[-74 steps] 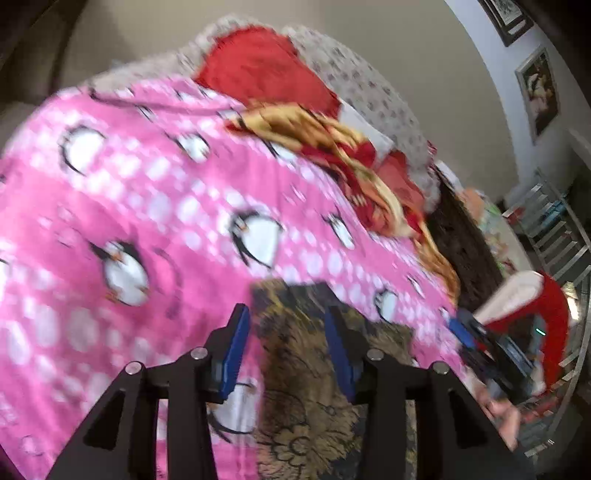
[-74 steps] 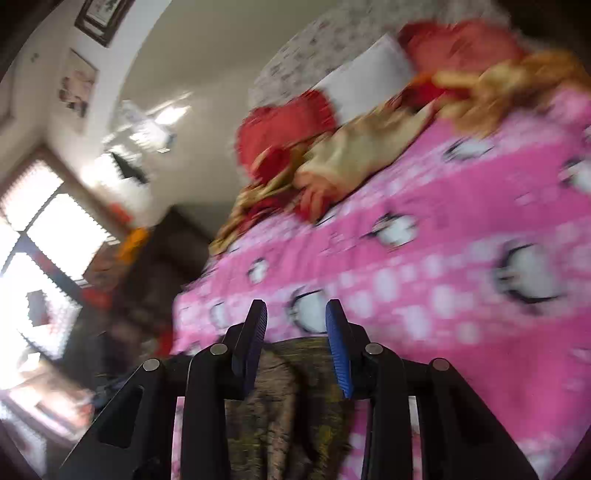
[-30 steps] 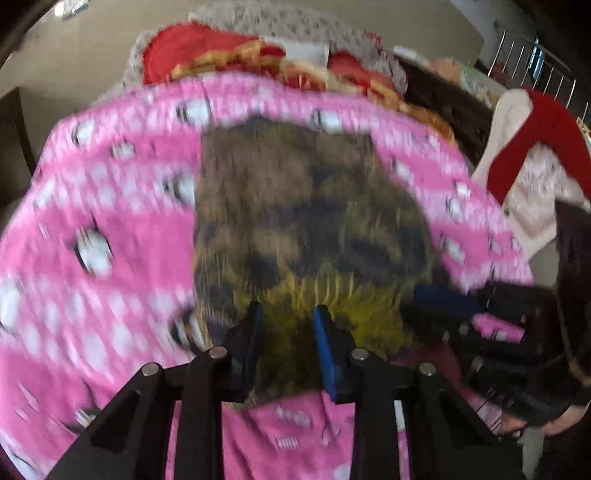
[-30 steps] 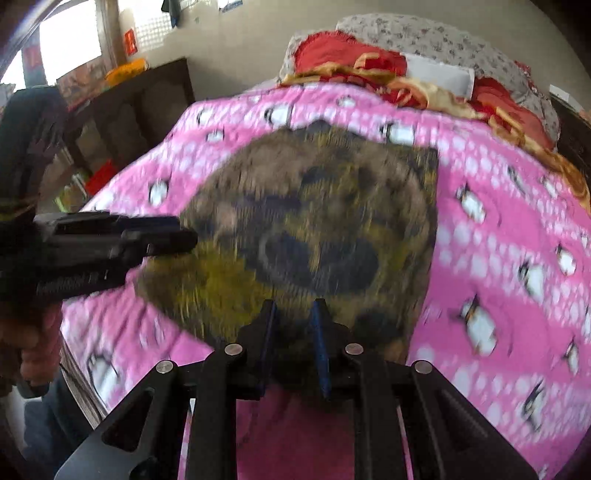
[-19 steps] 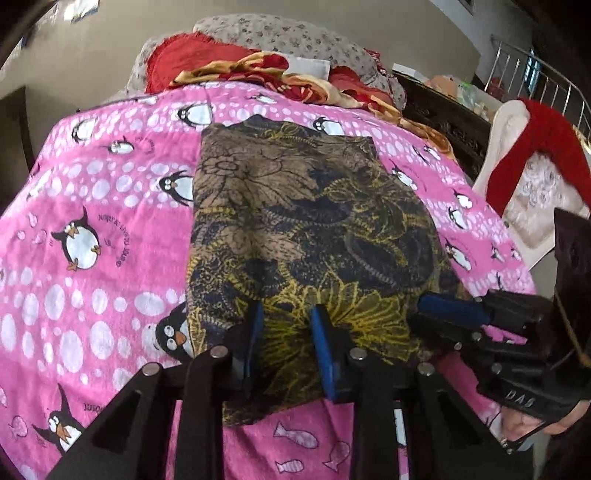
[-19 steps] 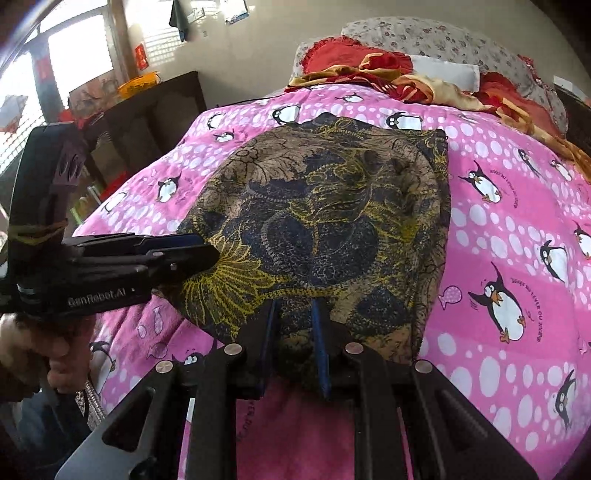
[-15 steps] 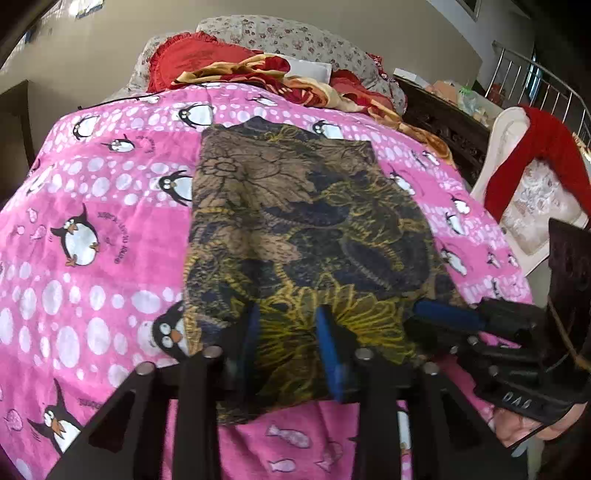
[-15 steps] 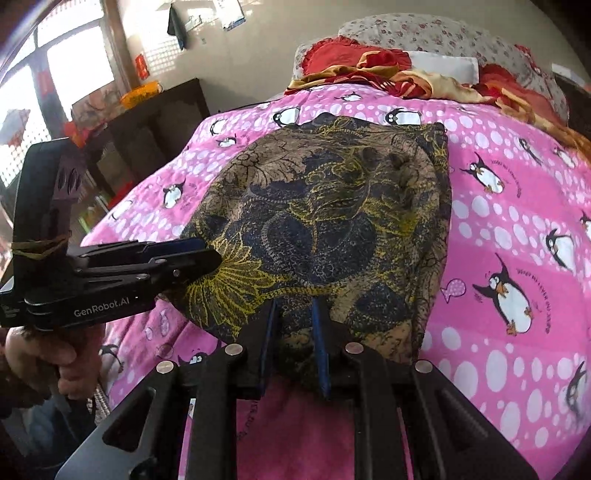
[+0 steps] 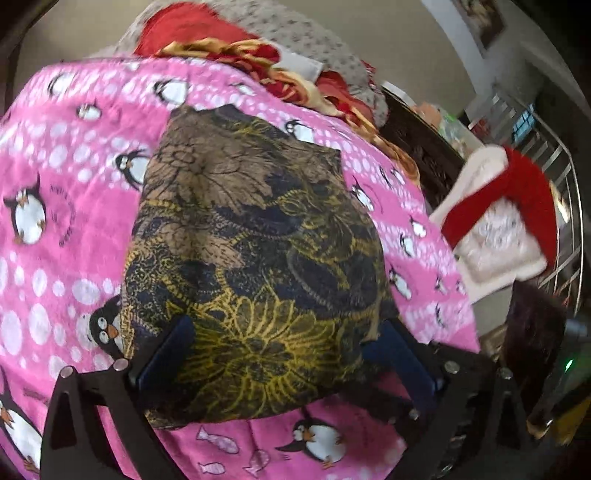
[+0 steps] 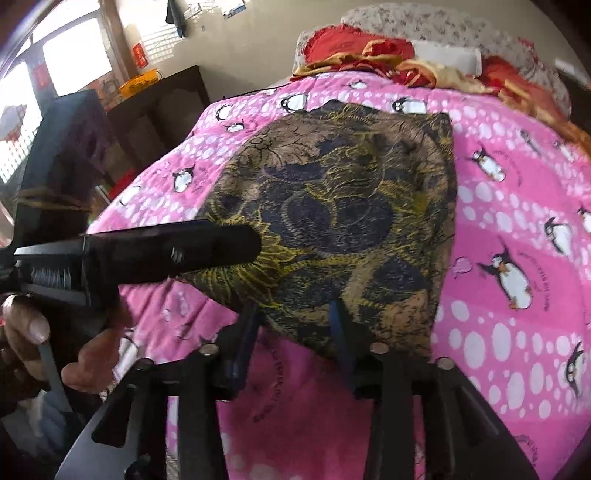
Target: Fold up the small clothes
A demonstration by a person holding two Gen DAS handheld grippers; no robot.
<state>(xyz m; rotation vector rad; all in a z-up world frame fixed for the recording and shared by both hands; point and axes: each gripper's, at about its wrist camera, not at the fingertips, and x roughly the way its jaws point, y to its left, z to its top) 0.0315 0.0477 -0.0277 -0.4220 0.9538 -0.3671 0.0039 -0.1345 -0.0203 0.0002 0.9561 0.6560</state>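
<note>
Both claws are opening, left claw [image 9: 280, 354] and right claw [image 10: 295, 328], letting go of the cloth [image 9: 251, 236]; we lift away gently so it lies flat on the bed [image 9: 55, 155].

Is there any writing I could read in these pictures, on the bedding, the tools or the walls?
Nothing reads clearly.
Small curved writing beside the penguins on the pink blanket: too blurred to read.
Red sign by the window: too small to read.
Framed picture on the wall: no legible text.
</note>
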